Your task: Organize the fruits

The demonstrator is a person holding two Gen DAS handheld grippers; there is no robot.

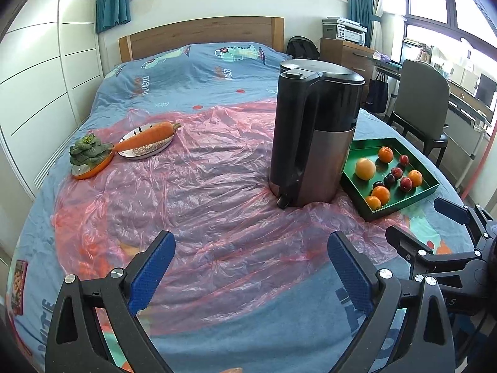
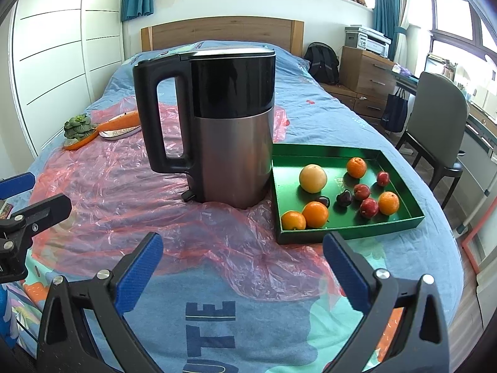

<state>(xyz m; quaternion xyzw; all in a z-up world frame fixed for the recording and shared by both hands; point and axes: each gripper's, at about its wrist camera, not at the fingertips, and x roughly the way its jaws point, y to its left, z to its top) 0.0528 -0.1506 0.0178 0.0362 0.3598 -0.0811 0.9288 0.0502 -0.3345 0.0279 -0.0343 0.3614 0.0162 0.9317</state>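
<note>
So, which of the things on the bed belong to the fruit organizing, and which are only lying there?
Part of the job:
- green tray
- four oranges, e.g.
- pale yellow fruit
- small red and dark fruits, e.g.

Only lying there:
- kettle
- carrot on a plate
- green vegetable in an orange dish
- pink plastic sheet

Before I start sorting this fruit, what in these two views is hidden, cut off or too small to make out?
- Green tray: in the left wrist view the kettle hides its near-left corner.
- Plate and carrot: in the right wrist view the kettle handle covers their right ends.
- Small dark fruit: partly behind an orange; its kind is unclear.
- Left hand-held gripper: cut off by the right wrist view's left edge.
</note>
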